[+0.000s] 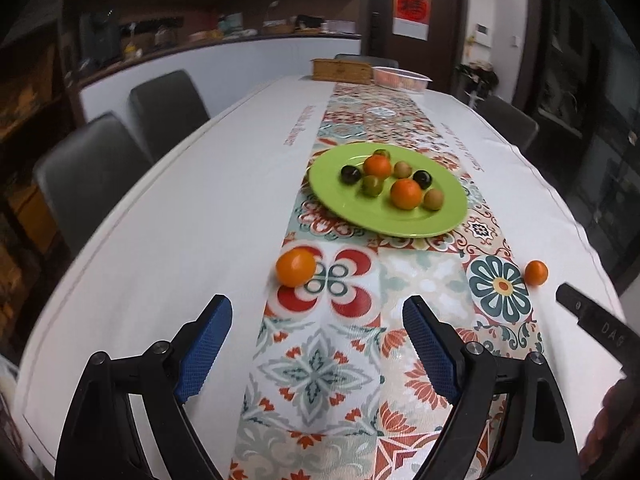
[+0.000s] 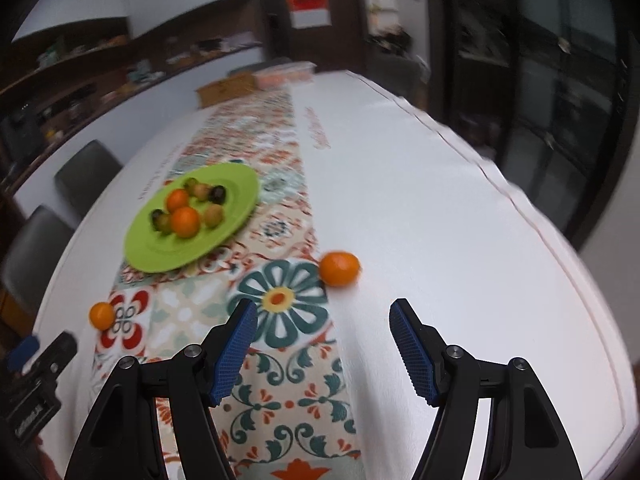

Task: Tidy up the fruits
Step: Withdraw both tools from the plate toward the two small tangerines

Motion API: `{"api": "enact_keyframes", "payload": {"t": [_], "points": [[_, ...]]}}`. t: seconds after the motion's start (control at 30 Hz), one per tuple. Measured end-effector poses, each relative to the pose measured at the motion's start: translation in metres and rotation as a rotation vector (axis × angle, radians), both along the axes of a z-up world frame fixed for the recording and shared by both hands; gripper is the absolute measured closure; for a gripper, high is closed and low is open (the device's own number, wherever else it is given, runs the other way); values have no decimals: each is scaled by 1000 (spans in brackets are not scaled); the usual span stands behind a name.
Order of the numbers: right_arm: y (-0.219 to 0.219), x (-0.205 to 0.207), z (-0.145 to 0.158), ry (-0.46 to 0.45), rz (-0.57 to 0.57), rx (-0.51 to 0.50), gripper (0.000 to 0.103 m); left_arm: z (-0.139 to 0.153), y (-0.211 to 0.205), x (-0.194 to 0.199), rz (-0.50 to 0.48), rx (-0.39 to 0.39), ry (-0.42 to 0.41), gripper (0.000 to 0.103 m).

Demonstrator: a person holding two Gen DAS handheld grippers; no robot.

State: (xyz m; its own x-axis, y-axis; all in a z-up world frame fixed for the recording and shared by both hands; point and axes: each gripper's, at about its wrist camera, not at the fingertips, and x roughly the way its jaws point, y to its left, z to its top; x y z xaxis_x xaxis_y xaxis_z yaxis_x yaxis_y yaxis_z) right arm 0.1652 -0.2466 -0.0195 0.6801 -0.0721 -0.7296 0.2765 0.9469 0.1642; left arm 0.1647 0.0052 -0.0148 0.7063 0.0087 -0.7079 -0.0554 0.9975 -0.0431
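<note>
We have both hand-held grippers, left [image 1: 316, 316] and right [image 2: 322, 318], released and empty; centre each on its loose orange [image 1: 295, 267] [image 2: 339, 268] lying on the desk [image 2: 420, 216] short of the plate [image 1: 432, 220].

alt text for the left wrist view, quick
The open left hand-held gripper hovers over a patterned table runner, just short of a loose orange. Beyond sits a green plate of small fruits; another orange lies right.
</note>
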Motion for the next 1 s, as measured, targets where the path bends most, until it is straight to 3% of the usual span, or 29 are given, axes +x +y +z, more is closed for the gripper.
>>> {"api": "enact_keyframes", "payload": {"t": [0.23,0.43,0.83,1.0], "points": [[9,-6,-13,-16,-21,-34,34,-16,11,-8,42,-2,-2,15],[9,-4,-17,-48,-46,-44,34,-21,9,4,72,87,-41,15],[0,53,-35,72,-120,-77,34,-35,12,58,74,59,61,15],[-1,65,-33,80,-142,-110,34,-42,13,73,95,47,98,24]]}}
